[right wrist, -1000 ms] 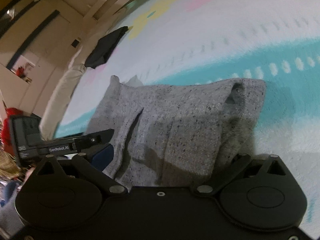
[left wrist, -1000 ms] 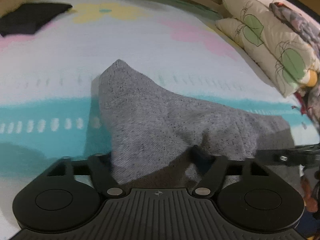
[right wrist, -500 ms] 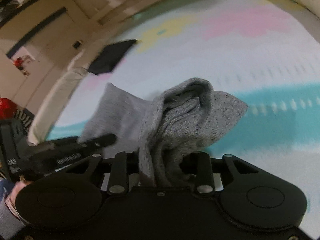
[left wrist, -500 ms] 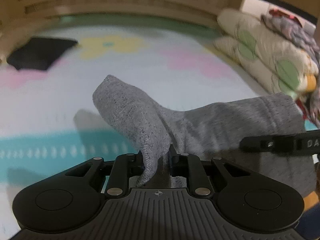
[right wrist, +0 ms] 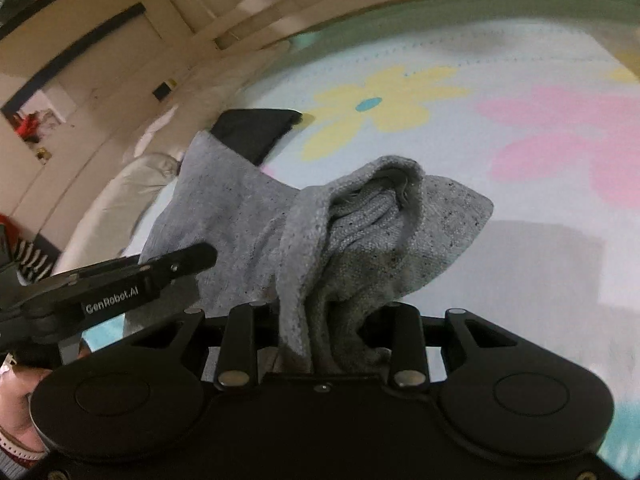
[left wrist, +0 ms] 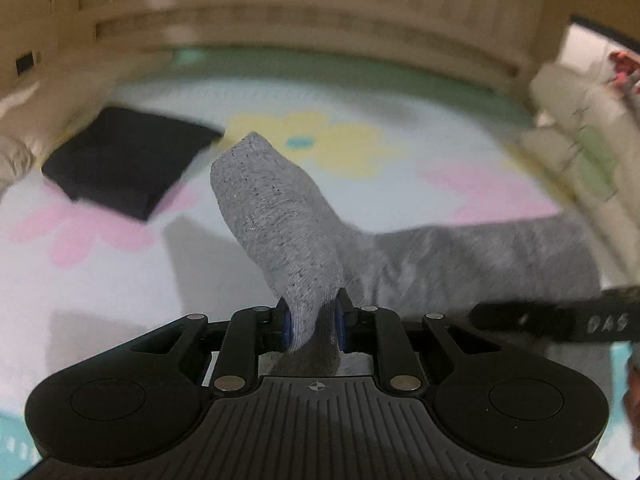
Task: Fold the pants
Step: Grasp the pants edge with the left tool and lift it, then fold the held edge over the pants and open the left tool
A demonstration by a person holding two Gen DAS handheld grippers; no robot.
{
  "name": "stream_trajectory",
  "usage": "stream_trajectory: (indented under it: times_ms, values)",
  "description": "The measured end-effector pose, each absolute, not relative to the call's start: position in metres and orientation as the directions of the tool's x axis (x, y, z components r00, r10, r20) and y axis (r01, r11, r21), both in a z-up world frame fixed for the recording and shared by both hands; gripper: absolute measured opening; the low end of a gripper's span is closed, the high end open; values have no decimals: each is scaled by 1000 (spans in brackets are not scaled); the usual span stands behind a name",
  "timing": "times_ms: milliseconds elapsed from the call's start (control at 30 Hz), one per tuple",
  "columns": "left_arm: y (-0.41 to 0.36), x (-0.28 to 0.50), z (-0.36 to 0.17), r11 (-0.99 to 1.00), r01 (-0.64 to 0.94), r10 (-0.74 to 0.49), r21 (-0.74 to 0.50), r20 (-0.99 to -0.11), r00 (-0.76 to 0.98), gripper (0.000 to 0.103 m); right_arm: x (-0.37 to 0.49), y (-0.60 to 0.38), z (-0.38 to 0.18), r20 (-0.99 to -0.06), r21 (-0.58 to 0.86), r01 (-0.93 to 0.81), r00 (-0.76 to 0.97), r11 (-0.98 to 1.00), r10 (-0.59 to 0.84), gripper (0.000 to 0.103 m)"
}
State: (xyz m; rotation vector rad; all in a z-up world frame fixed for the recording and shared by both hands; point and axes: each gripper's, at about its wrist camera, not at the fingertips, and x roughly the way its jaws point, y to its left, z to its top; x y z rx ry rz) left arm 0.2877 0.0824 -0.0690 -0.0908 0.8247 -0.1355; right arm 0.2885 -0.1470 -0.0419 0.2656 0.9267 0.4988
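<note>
Both grippers are clamped on the grey pants (left wrist: 288, 232): the left gripper (left wrist: 313, 326) pinches one corner, the right gripper (right wrist: 332, 336) a thick bunched edge. The fold looks mid-carry, the knit raised off the flowered bed (left wrist: 460, 184), short of the black garment (left wrist: 124, 160). Next, probably, laying the held edge down squarely. The speckled fabric looks soft and droops.

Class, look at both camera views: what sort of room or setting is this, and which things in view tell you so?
Most likely a bedroom at home: a flower-patterned bedspread covers a wide soft surface, leaf-print pillows are stacked at its edge, and a slatted wooden headboard runs behind it.
</note>
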Motion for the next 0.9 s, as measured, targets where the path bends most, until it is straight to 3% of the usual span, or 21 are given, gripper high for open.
stream_trajectory:
  times_ms: [67, 133, 167, 200, 267, 300, 433, 600, 767, 900]
  values:
    - [89, 300, -95, 990, 58, -136, -128, -768, 626, 20, 305, -142, -57, -723, 400, -289, 484, 869, 494, 43]
    - [99, 303, -117, 994, -5, -87, -113, -789, 608, 30, 317, -139, -74, -759, 346, -288, 473, 893, 446, 46]
    - [104, 303, -127, 991, -28, -89, -131, -796, 598, 40, 322, -138, -83, -780, 312, -277, 472, 909, 411, 53]
    - [109, 303, -133, 985, -50, -103, -165, -795, 597, 46, 326, -141, -93, -798, 287, -252, 470, 924, 376, 66]
    - [115, 302, -137, 977, -78, -114, -201, -790, 602, 52, 332, -151, -111, -822, 294, -188, 451, 937, 348, 79]
    - [117, 301, -136, 975, -83, -114, -204, -791, 601, 54, 333, -159, -119, -822, 322, -163, 441, 933, 361, 80]
    - [123, 295, -122, 968, -125, -100, -219, -790, 605, 54, 326, -169, -119, -799, 365, -153, 455, 918, 393, 81]
    - [125, 274, -91, 953, -205, -46, -222, -777, 627, 54, 316, -177, -93, -813, 257, -81, 521, 963, 261, 87]
    - [105, 237, -77, 974, -131, -63, -185, -777, 626, 54, 281, -183, -59, -764, 256, -100, 589, 961, 265, 87]
    - [83, 213, -98, 990, -55, -74, -128, -817, 572, 55, 253, -171, -62, -780, 228, -175, 557, 958, 287, 87]
